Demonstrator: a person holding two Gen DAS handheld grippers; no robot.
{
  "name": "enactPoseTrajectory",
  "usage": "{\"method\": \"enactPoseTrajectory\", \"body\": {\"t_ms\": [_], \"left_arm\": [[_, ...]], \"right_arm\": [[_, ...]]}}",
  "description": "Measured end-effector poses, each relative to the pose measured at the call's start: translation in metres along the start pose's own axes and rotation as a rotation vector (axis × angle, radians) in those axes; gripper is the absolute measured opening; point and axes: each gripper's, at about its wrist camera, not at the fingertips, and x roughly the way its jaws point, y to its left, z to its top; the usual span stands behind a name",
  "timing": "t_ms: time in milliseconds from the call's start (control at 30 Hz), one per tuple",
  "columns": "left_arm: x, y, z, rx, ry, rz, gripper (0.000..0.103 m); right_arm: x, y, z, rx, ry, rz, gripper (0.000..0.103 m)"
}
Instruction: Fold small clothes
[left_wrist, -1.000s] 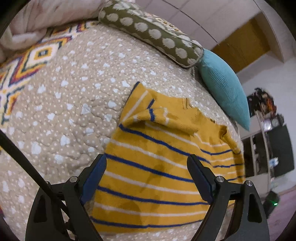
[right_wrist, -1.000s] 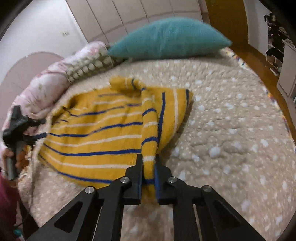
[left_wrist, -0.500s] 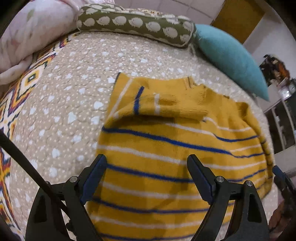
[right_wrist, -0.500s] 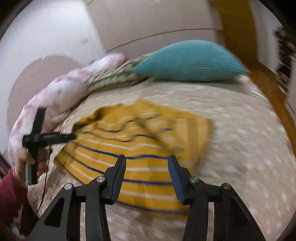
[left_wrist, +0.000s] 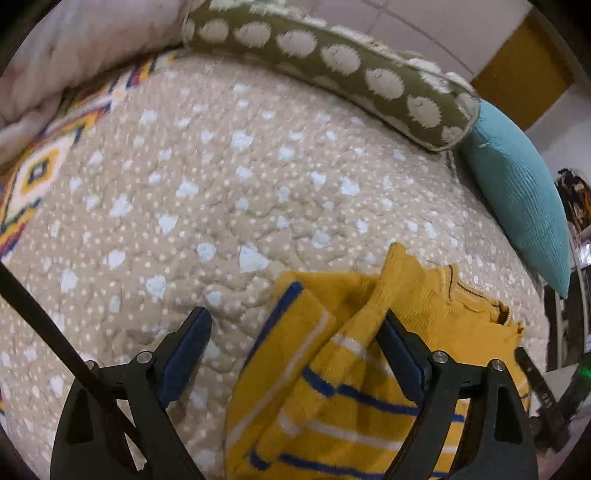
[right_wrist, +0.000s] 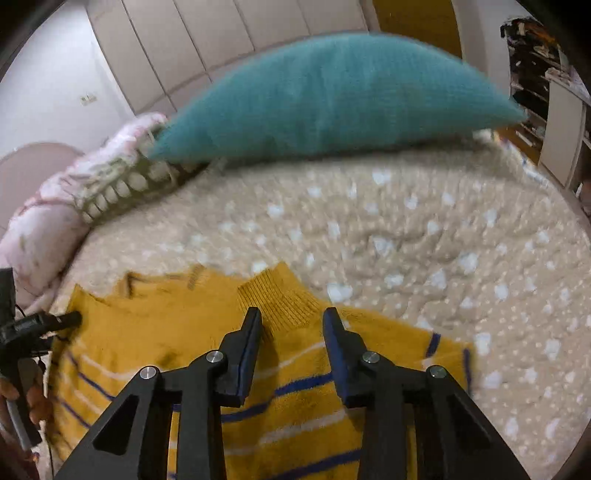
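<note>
1. So here's where the folding stands: the little yellow sweater (right_wrist: 303, 373) with the blue and white stripes is lying on the bed (left_wrist: 229, 177), on that beige quilt with the pale spots, down toward the near edge. The pillows are well apart from it, up at the far side: the teal pillow (right_wrist: 332, 96) and the olive bolster (left_wrist: 332, 62).

2. Both sleeves look already folded in. One sleeve (left_wrist: 351, 332) lies diagonally across the body, and the ribbed cuff (right_wrist: 280, 295) sits up near the neckline. I'd call the sleeve step basically done.

3. What's left, as far as I can judge: the body hasn't been folded over on itself yet. It's spread out flat, hem end toward the person, so at least one bottom-to-top fold remains, plus a bit of tidying, since the top edge looks a bit rumpled.

4. The left hand-held gripper (left_wrist: 295, 339) has its jaws wide apart, hovering over the sweater's upper corner with the folded sleeve between the jaws but nothing pinched.

5. The right hand-held gripper (right_wrist: 291, 328) has its jaws partly apart and closing, with the cuff sitting between them. The pads don't seem to be pressing on the knit, so I wouldn't call it a grip.

6. Overall, roughly halfway I'd guess.
</note>
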Motion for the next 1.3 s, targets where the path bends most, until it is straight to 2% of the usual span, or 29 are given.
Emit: {"method": "enactPoseTrajectory", "body": {"t_ms": [67,167,200,267,333,500,600,667,767,900,1133,1300], "left_arm": [[0.000,-0.005,-0.003,0.039,0.001,0.023,0.090],[-0.010,-0.001,-0.008,0.020,-0.005,0.015,0.090],[-0.017,0.002,-0.011,0.017,-0.014,0.008,0.090],[-0.030,0.005,-0.018,0.027,-0.028,-0.002,0.090],[-0.045,0.009,-0.027,0.043,-0.041,0.003,0.090],[-0.076,0.022,-0.057,0.060,-0.048,0.009,0.090],[-0.091,0.031,-0.081,0.046,-0.060,0.014,0.090],[-0.098,0.032,-0.094,0.058,-0.069,0.035,0.090],[-0.109,0.026,-0.114,0.126,-0.099,0.075,0.090],[-0.114,0.020,-0.133,0.177,-0.102,0.089,0.090],[-0.116,0.016,-0.150,0.211,-0.119,0.125,0.090],[-0.117,0.014,-0.153,0.216,-0.125,0.135,0.090]], "right_arm": [[0.002,-0.003,0.002,0.006,-0.002,0.007,0.038],[-0.005,-0.007,0.004,0.040,0.012,0.030,0.039],[-0.015,-0.010,0.003,0.051,0.011,0.039,0.039],[-0.040,-0.013,-0.006,0.053,-0.024,0.062,0.049],[-0.068,-0.013,-0.017,0.039,-0.056,0.067,0.055],[-0.104,-0.001,-0.050,-0.047,-0.039,0.079,0.055],[-0.103,0.004,-0.072,-0.101,-0.010,0.059,0.055],[-0.088,0.001,-0.083,-0.123,0.039,-0.006,0.052],[-0.101,0.005,-0.081,-0.114,0.018,-0.017,0.052],[-0.127,0.019,-0.085,-0.138,-0.027,0.026,0.053],[-0.120,0.022,-0.113,-0.165,0.043,0.002,0.053],[-0.123,0.018,-0.122,-0.169,0.051,-0.004,0.053]]}}
